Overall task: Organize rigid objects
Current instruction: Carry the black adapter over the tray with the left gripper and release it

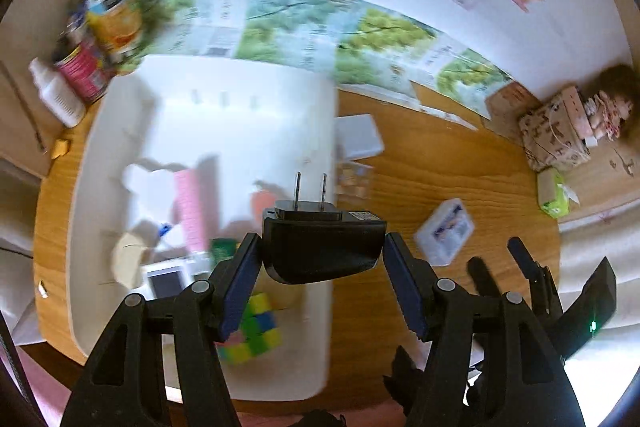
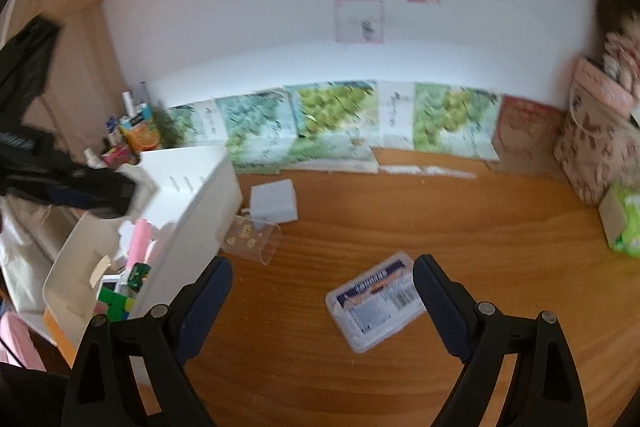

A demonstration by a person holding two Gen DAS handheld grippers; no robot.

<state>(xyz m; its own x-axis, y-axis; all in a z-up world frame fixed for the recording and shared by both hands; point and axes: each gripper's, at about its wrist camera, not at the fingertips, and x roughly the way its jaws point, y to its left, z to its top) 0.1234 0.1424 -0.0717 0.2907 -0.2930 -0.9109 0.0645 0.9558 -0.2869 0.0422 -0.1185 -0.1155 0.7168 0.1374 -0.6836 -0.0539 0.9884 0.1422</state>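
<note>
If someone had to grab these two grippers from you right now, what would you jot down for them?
Left gripper: shut on the black plug adapter, held above the white bin.
Right gripper: open, empty, over the table near the clear labelled box.
Done: cube, pink piece and other small items already lie in the bin.
Left: put the adapter in; then the labelled box, the white box and the clear case still on the table.
</note>
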